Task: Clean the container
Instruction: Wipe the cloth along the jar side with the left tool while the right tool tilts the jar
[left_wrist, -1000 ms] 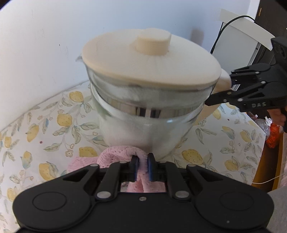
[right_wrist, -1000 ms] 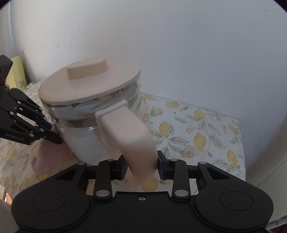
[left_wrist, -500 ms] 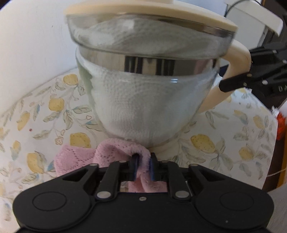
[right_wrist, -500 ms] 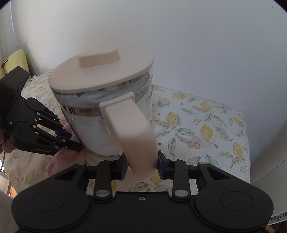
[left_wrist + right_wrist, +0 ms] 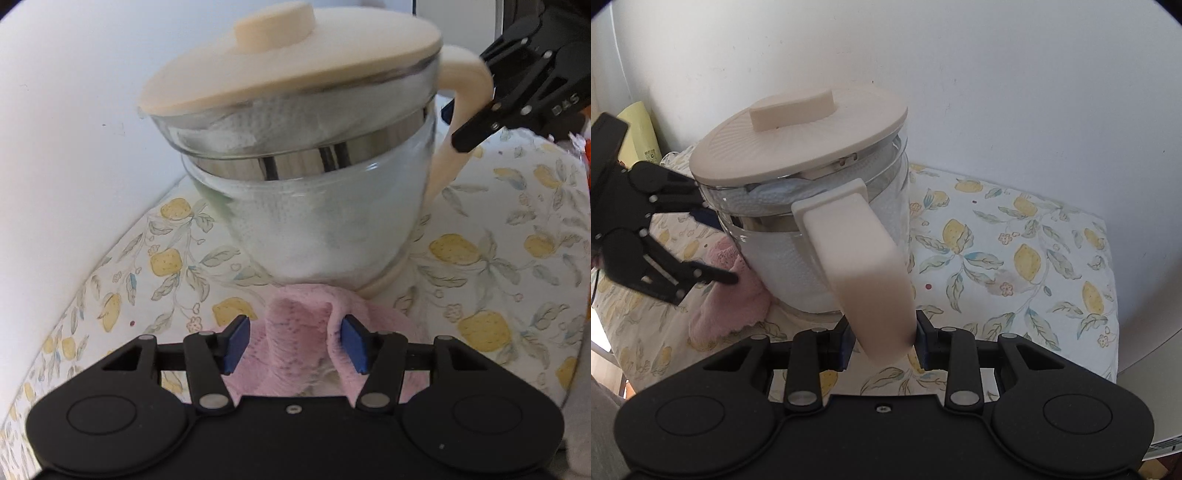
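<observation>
pink cloth point(image 5: 295, 325) partly hidden beneath tongs body, jug point(image 5: 317, 206) motion-blurred, yellow packet point(image 5: 637, 129) edge-cropped

Your left gripper point(image 5: 295, 345) is opening off the pink cloth point(image 5: 303, 332), which lies loose between its blue pads point(image 5: 235, 345) now instead of pinched.

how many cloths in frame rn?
1 for sure: a pink cloth on the lemon-print tablecloth at the glass container's base, loose between the left gripper's opening jaws. White paper-like stuffing sits inside the container; more could be hidden behind it.
</observation>
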`<state>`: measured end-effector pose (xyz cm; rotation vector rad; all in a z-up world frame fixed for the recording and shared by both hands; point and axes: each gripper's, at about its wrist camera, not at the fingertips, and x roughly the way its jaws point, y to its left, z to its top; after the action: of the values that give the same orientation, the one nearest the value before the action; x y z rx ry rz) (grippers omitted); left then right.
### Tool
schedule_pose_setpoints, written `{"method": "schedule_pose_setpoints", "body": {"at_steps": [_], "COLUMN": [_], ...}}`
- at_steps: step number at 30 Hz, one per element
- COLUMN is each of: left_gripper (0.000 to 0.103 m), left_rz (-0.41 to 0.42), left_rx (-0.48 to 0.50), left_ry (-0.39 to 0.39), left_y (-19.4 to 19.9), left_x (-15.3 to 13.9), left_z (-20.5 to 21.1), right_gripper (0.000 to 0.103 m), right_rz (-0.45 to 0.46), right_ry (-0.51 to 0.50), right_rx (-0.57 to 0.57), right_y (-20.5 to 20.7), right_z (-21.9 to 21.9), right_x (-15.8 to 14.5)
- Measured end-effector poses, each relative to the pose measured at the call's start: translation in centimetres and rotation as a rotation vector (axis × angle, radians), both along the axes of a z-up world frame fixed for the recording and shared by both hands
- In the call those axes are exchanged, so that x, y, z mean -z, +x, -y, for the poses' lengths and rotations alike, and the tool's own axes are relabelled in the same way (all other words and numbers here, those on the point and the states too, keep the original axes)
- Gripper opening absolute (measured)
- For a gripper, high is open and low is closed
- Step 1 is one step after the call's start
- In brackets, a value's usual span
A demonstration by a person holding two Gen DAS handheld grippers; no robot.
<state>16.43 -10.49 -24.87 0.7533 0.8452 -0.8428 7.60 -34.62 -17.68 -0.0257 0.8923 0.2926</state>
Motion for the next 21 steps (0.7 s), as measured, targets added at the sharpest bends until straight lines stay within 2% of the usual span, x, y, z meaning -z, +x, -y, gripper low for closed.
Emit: {"method": "schedule_pose_setpoints", "body": {"at_steps": [2, 6, 8, 11, 15, 21], "left_gripper": [0.053, 0.022, 0.014, 0.01, 0.01, 0.01], "left_rz": [-0.029, -0.118, -0.166, -0.188, -0.213, -0.148], "left_rx": [0.005, -0.025, -0.06, -0.1, -0.159, -0.196], "left_ry": [0.004, -0.015, -0.042, -0.076, -0.152, -0.247], "left_y": [0.5, 1.4, 1.6, 1.6, 1.4, -0.1], "left_x": [0.5, 1.3, 1.2, 0.6, -1.8, -5.7], "left_z": [0.1, 0.1, -0.1, -0.7, -1.9, -2.8], "right_gripper": [0.037, 0.038, 0.038, 0.038, 0.038, 0.038], "right_rz": [-0.005, -0.012, -0.015, -0.021, -0.026, -0.027], "right_ry": [-0.001, -0.002, 0.001, 0.0, 0.004, 0.016], "right_rx": [0.0, 0.007, 0.013, 0.017, 0.016, 0.022], "right_y": [0.0, -0.1, -0.1, 0.0, 0.1, 0.2], "right_z": [-0.1, -0.1, -0.1, -0.2, -0.1, -0.1], "right_x": [-0.1, -0.1, -0.1, 0.1, 0.1, 0.2]}}
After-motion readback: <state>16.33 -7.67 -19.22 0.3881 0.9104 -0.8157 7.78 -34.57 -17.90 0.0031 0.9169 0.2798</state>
